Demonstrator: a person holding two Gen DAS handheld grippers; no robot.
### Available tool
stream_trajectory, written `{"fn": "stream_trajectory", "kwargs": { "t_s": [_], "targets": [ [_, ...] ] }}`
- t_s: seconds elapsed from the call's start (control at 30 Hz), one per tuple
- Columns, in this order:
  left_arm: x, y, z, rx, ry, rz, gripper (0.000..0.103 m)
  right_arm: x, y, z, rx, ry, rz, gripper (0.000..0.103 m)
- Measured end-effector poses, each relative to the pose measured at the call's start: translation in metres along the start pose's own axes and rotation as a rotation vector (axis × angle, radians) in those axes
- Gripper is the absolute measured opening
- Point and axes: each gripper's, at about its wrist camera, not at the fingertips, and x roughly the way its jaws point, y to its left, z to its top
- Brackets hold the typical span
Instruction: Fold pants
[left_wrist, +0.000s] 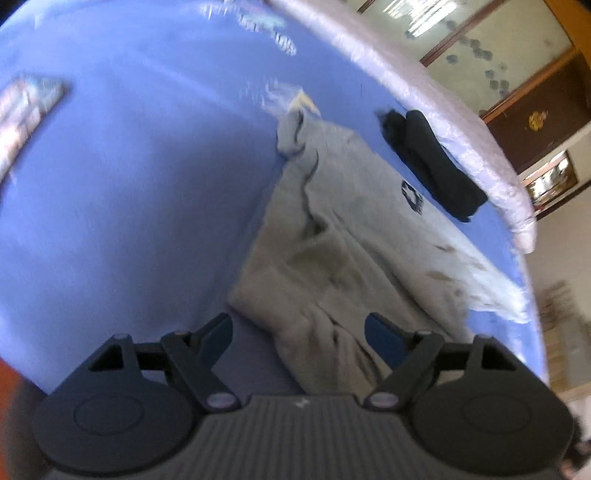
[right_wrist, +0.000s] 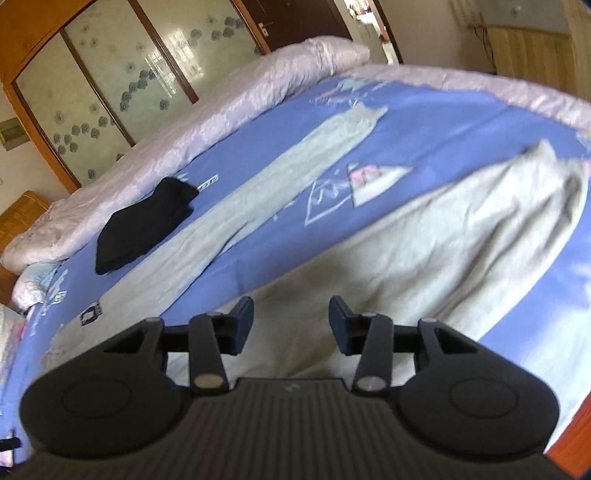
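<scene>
A: What is the left hand-held gripper (left_wrist: 299, 328) looking like?

B: It is showing matte black plastic: a ribbed, dark grey body in the middle, with a round housing on each side bearing a faint pressed circle.

A: And the linkages?

B: Black bars are crossing from the body to the fingers (left_wrist: 384, 332), pinned with silvery round rivets. The pads are looking dark blue.

A: Is the right hand-held gripper (right_wrist: 291, 321) matching?

B: It is showing the same ribbed body, round housings and rivets, and its fingers (right_wrist: 242, 325) are ending in blocky dark blue pads.
</scene>
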Motion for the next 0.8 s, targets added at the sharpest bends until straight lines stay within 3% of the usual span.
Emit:
{"fn": "stream_trajectory", "kwargs": {
  "t_s": [0.1, 0.13, 0.2, 0.37, 0.6, 0.8],
  "targets": [
    [0.016, 0.004, -0.004, -0.056, 0.039, -0.047, 0.076, 0.004, 0.015, -0.01, -0.007, 0.02, 0.028, 0.048],
    [0.018, 0.0, -0.006, -0.04, 0.021, -0.036, 0.055, 0.006, 0.02, -0.014, -0.015, 0.027, 0.035, 0.048],
    [0.03, -0.007, -0.006, -0.018, 0.067, -0.022, 0.014, 0.01, 0.029, -0.019, -0.03, 0.047, 0.046, 0.048],
    [0.021, -0.009, -0.013, -0.013, 0.037, -0.013, 0.013, 0.011, 0.042, -0.028, -0.062, 0.066, 0.055, 0.048],
    [-0.018, 0.03, -0.028, -0.16, 0.017, -0.03, 0.011, 0.014, 0.04, -0.036, -0.062, 0.083, 0.054, 0.048],
    [-0.006, 0.043, -0.031, -0.225, 0.038, -0.035, 0.013, 0.028, 0.046, -0.049, -0.076, 0.139, 0.05, 0.048]
  ]
}}
